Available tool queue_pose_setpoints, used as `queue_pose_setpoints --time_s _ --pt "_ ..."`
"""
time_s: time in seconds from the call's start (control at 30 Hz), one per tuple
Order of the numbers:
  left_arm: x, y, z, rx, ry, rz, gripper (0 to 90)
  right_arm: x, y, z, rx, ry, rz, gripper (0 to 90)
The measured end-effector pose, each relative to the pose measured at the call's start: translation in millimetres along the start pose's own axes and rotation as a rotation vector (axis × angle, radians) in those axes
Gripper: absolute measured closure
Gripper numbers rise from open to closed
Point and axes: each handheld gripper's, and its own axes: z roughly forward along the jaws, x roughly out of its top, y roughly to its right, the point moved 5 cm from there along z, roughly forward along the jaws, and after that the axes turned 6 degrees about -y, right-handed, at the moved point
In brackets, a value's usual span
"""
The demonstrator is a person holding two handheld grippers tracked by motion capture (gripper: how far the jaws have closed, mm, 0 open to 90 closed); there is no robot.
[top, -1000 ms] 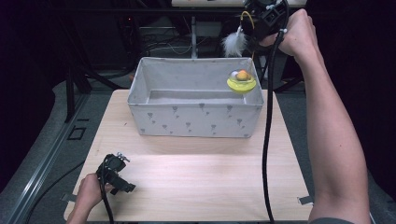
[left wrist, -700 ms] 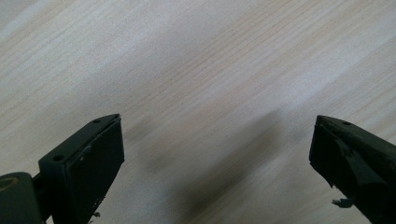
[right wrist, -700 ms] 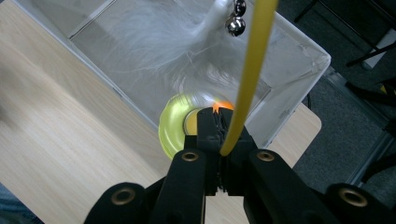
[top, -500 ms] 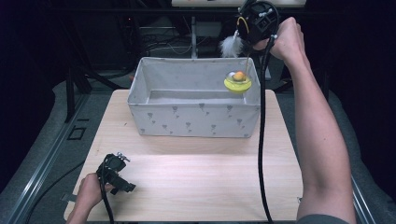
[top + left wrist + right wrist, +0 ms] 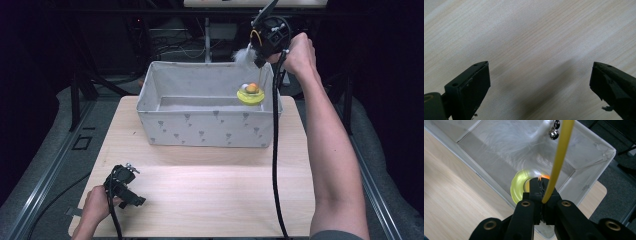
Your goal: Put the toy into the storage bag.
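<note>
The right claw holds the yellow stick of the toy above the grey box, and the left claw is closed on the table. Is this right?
Not quite. The left claw is open above the bare table, as the left gripper view shows. The right claw does hold the yellow stick above the grey box.

— What sits between the jaws of the left gripper (image 5: 539,87)?

— Bare table (image 5: 531,37), pale wood with the grain running on a slant. The two black jaws stand wide apart, one at each lower corner, with nothing held.

— Anything under them?

— A soft dark shadow (image 5: 544,85) on the wood, lying between the jaws and nearer the one on the right.
</note>
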Motion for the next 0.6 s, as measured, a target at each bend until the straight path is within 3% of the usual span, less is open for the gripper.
queue_pose_setpoints --time_s 0.6 --pt "0.3 1.0 0.5 0.001 -0.001 -0.002 3.3 -10.3 10.4 45.5 0.025 -0.056 0.023 88.4"
